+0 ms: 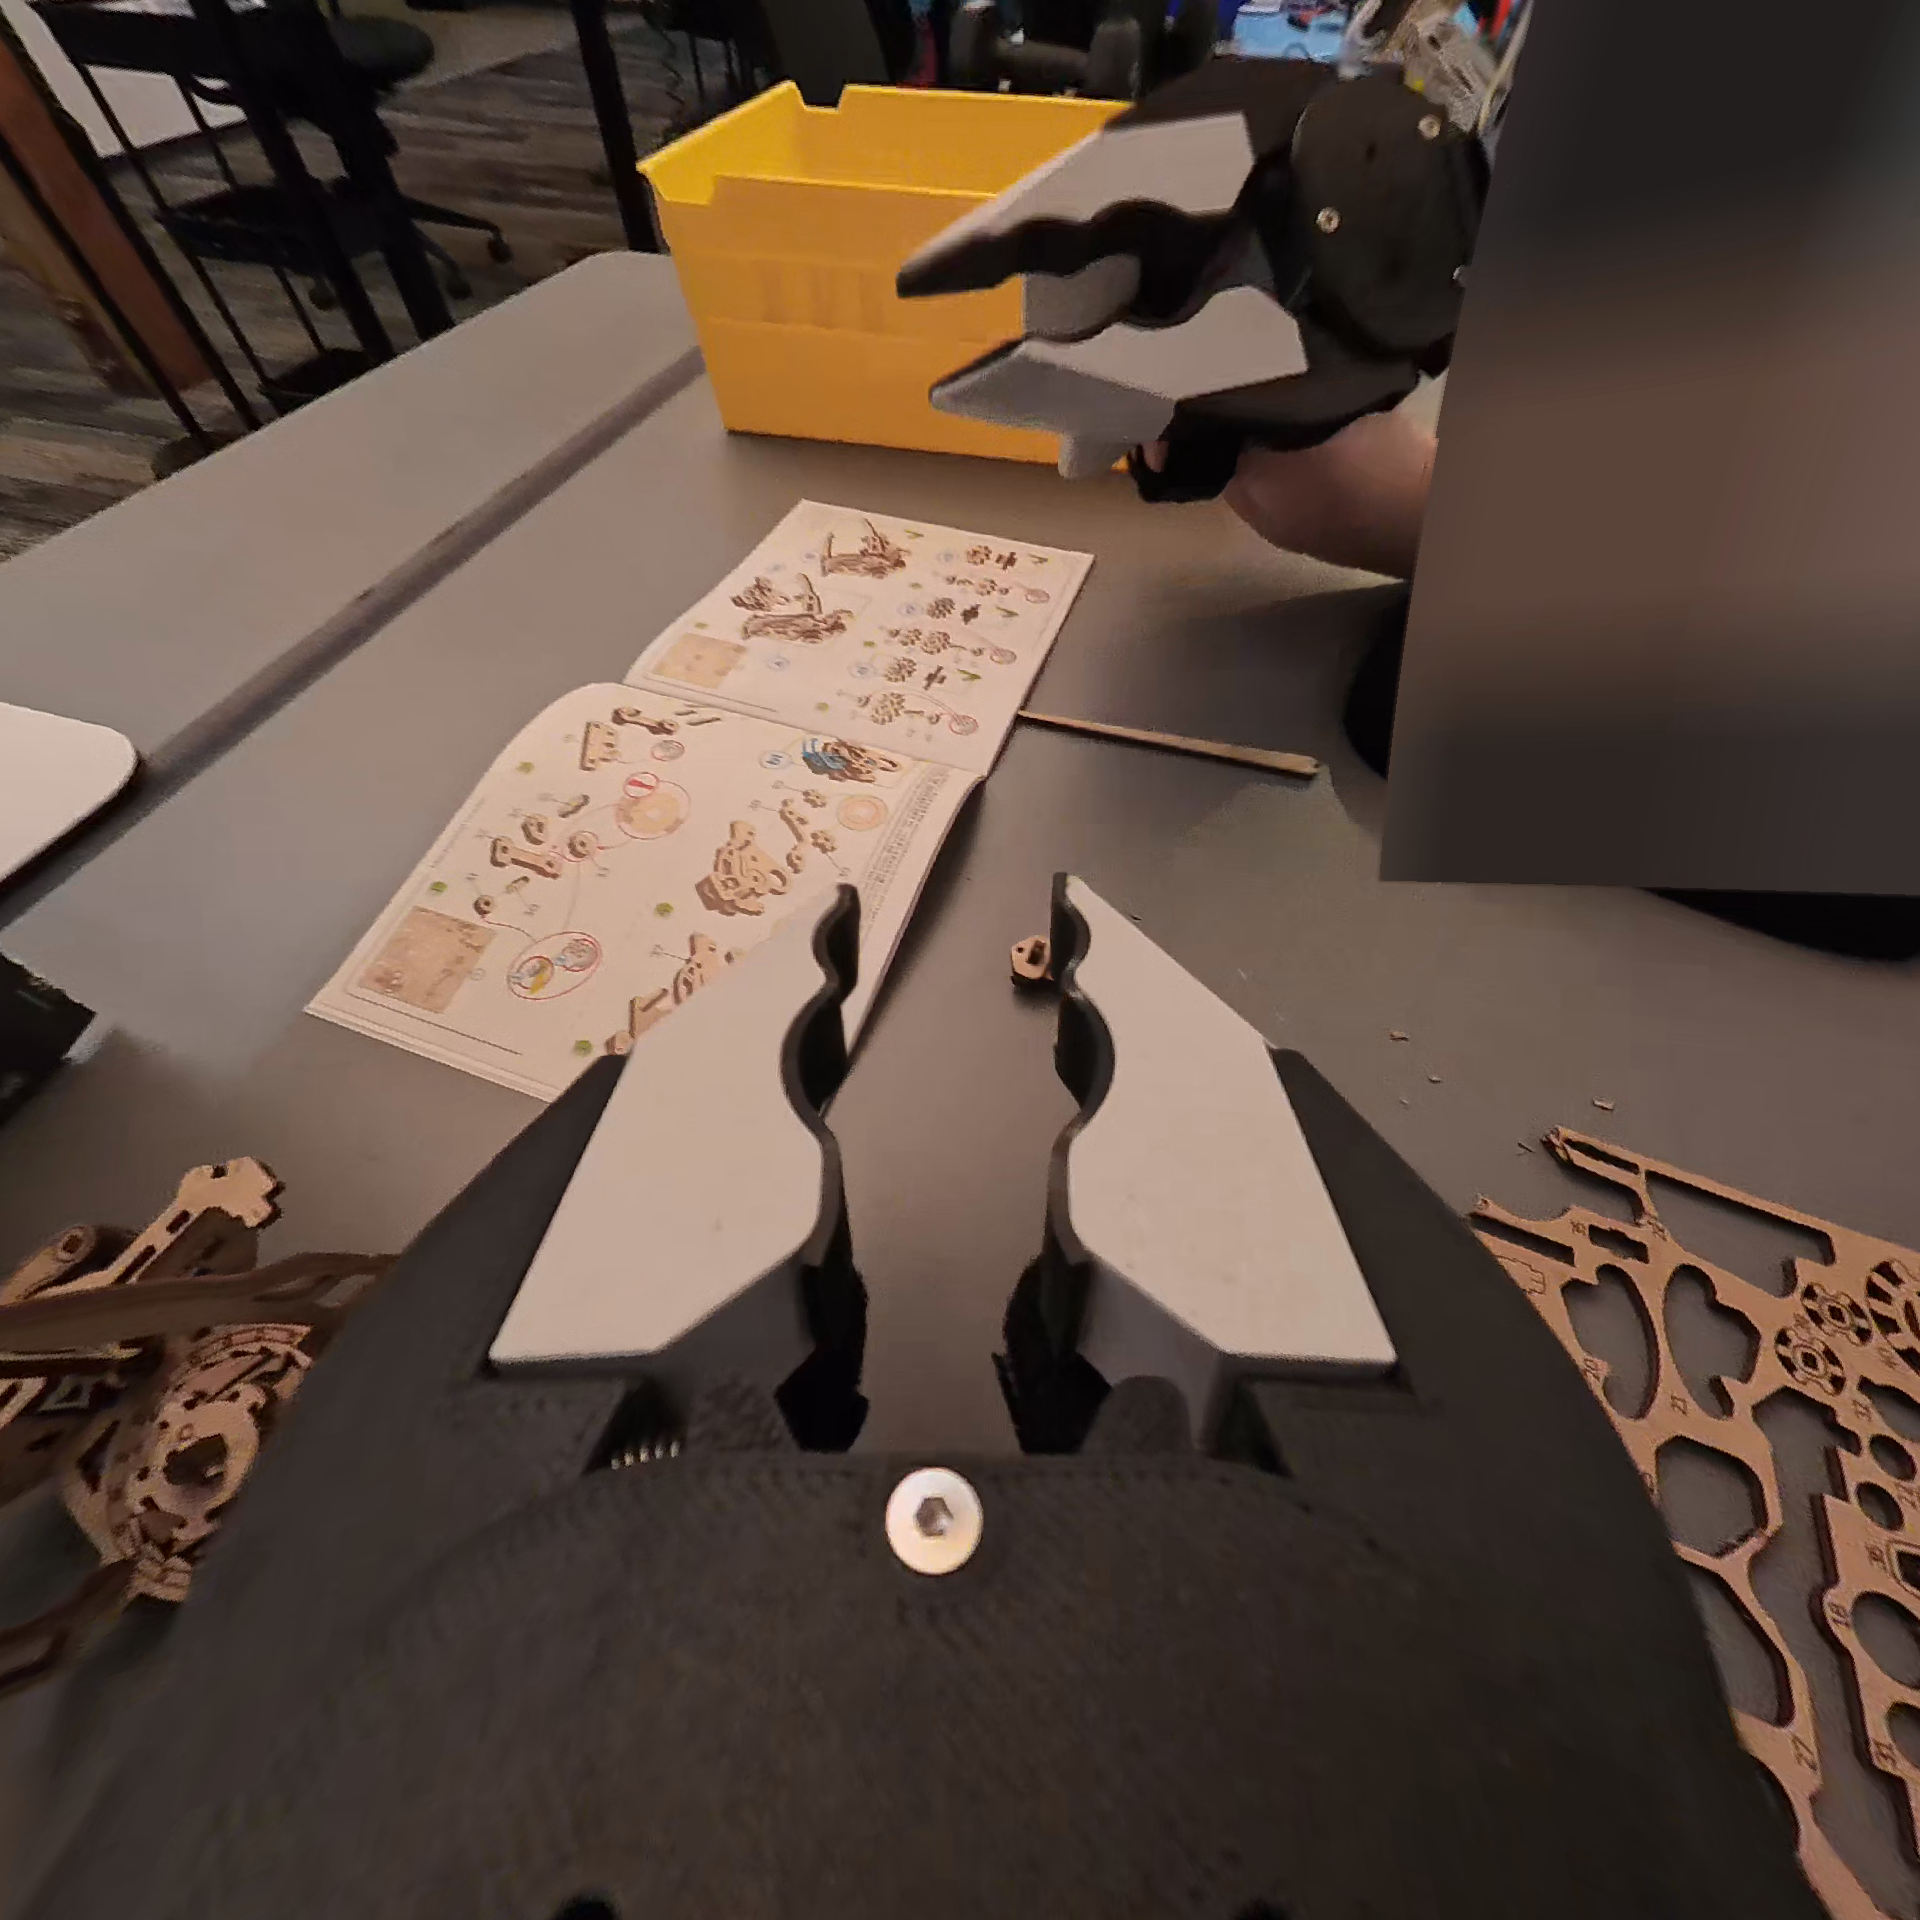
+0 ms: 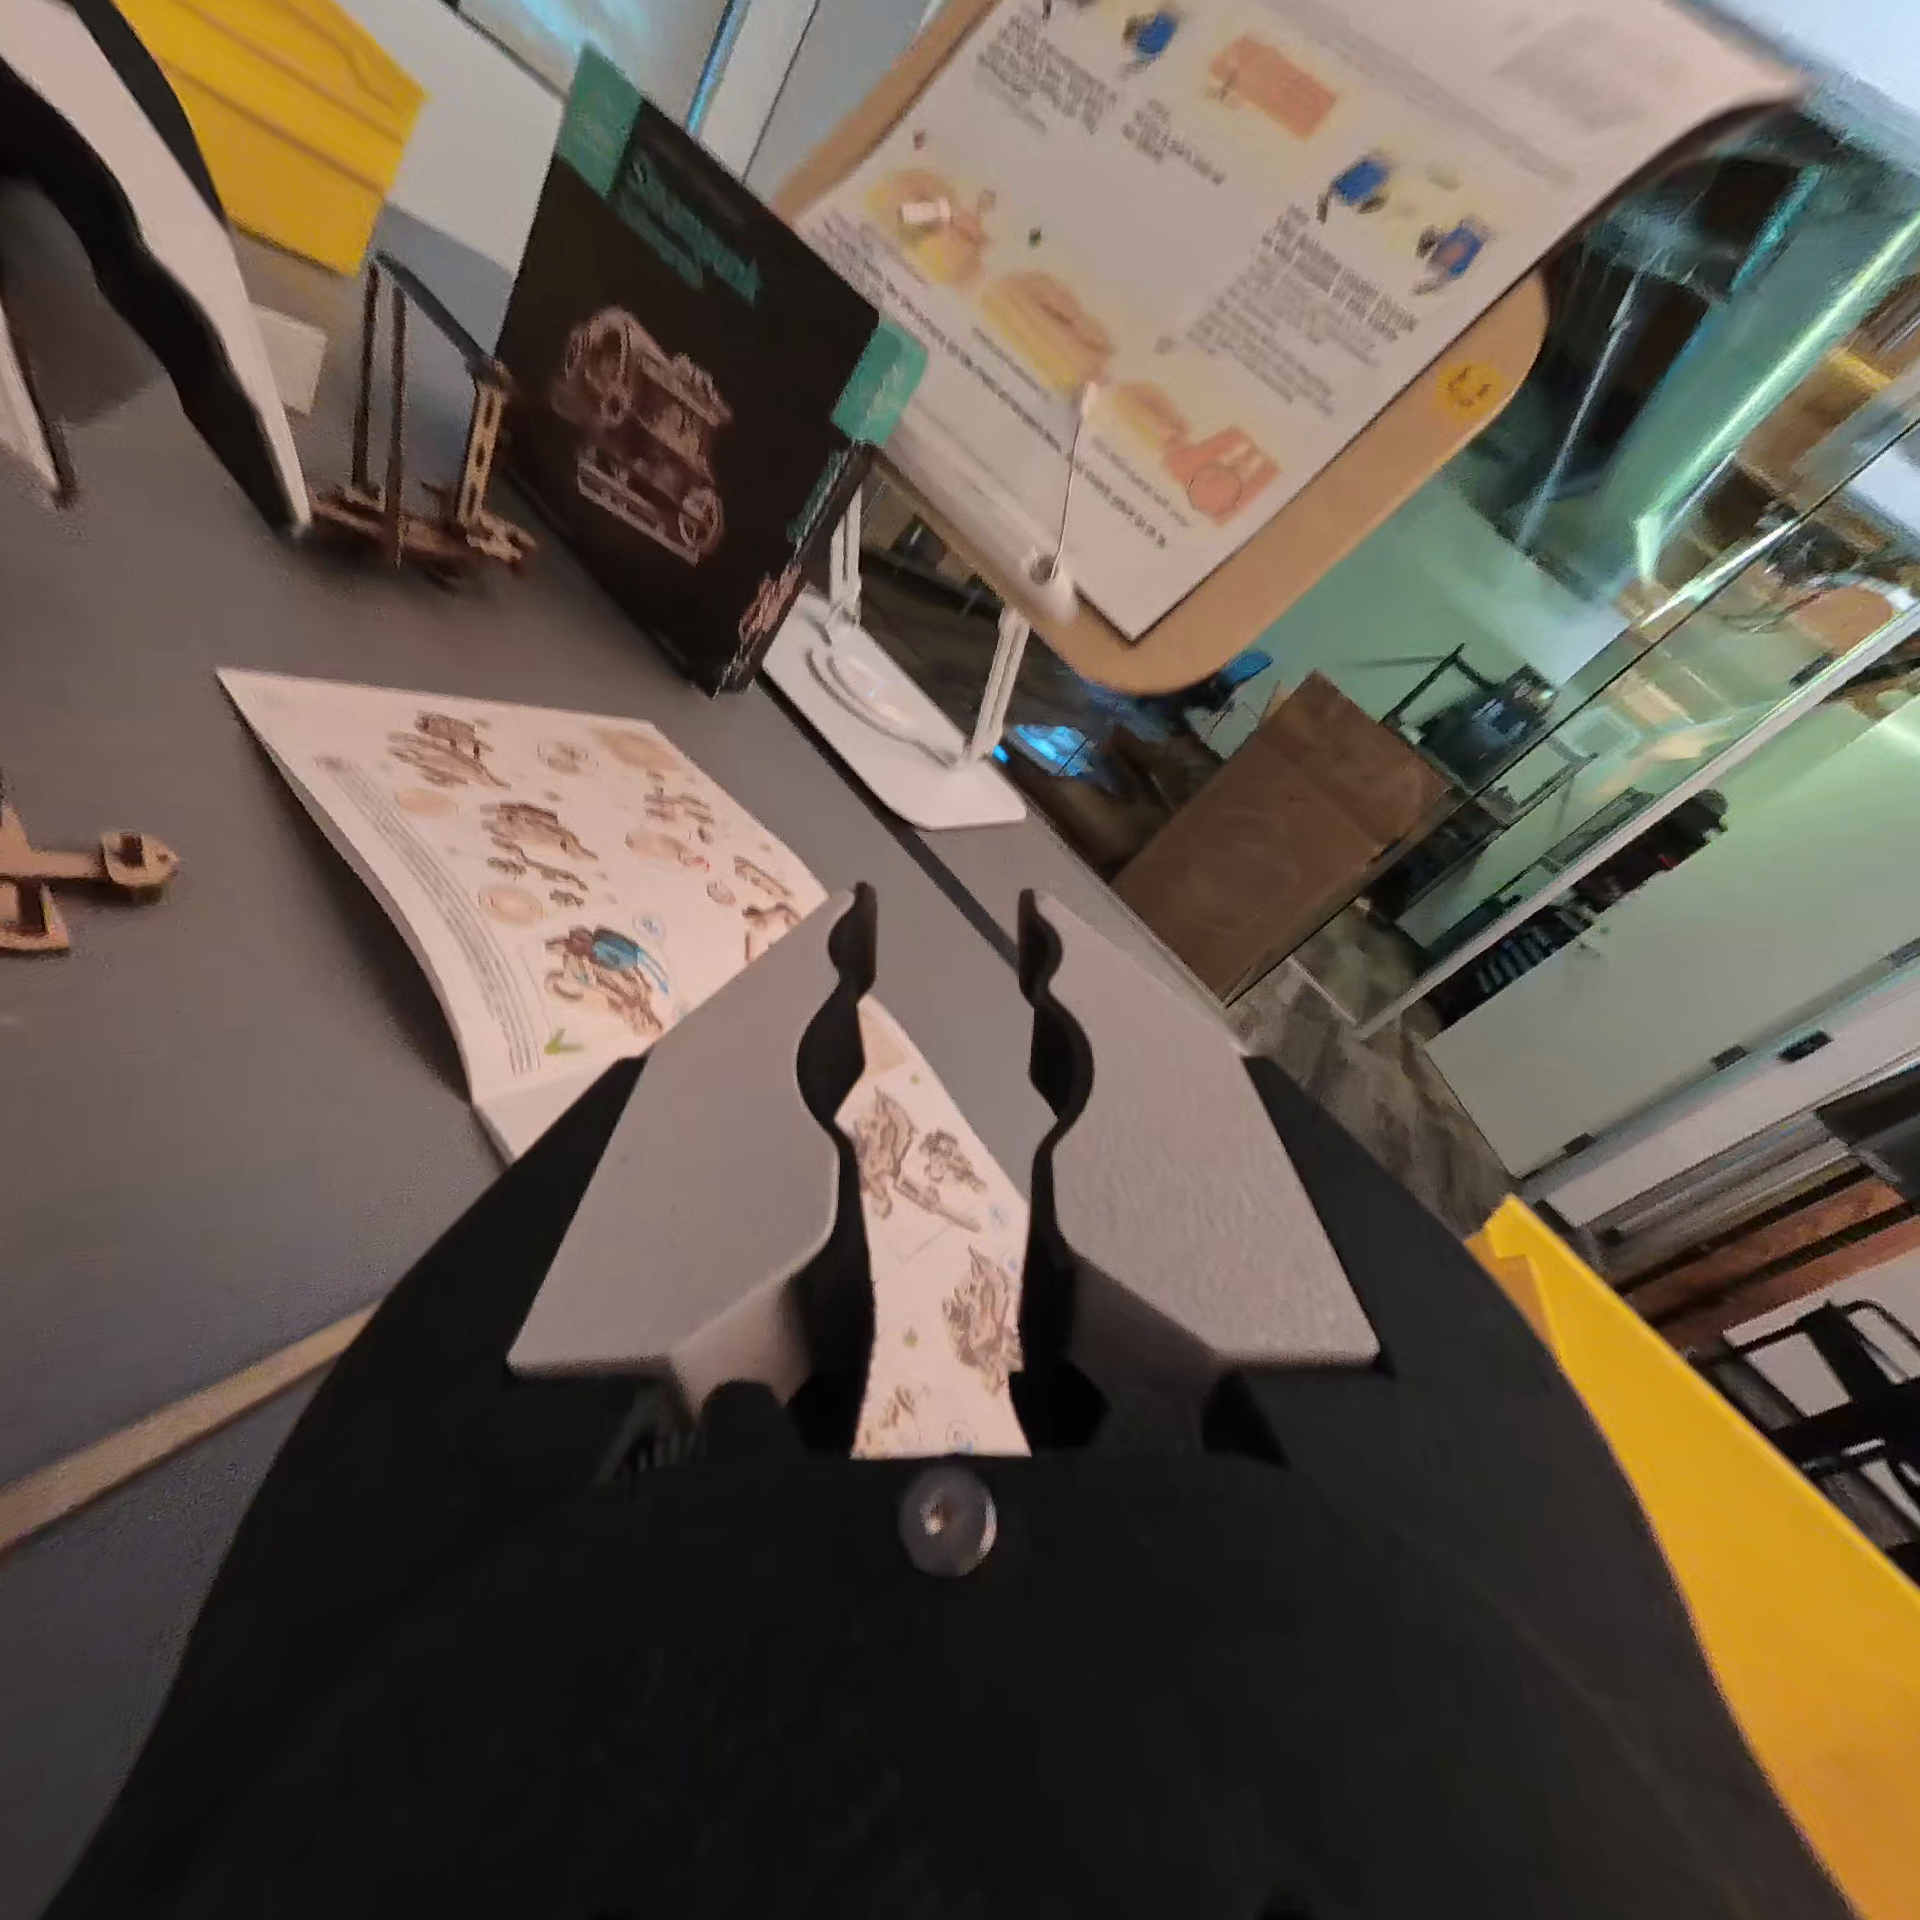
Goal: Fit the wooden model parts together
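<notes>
**A:** Left wrist view first: how far has the build got?

**B:** Partway, I'd judge. A partly built wooden model (image 1: pixel 135 1382) sits at the near left of the worktop (image 1: pixel 1143 1039), and a punched-out parts sheet (image 1: pixel 1714 1403) lies at the near right with many holes already empty. One small wooden part (image 1: pixel 1031 958) lies loose on the worktop, just beside the tip of the left gripper (image 1: pixel 954 935).

**A:** Is that gripper holding anything?

**B:** No. Its jaws stand apart with only bare worktop between them. The right gripper (image 1: pixel 920 338) hovers farther off in front of the yellow bin (image 1: pixel 831 260), jaws parted and empty too.

**A:** And the right wrist view?

**B:** It confirms that: the right gripper (image 2: pixel 945 935) is spread over the open instruction booklet (image 2: pixel 520 831), gripping nothing. Another small wooden piece (image 2: pixel 114 868) lies at the far left; the view is blurred, so it may be the same loose part. A tall wooden frame (image 2: pixel 436 436) stands beside the kit box (image 2: pixel 675 416).

**A:** What's left, then?

**B:** Picking up the loose part and seating it on the model; nothing is being joined right now.
</notes>
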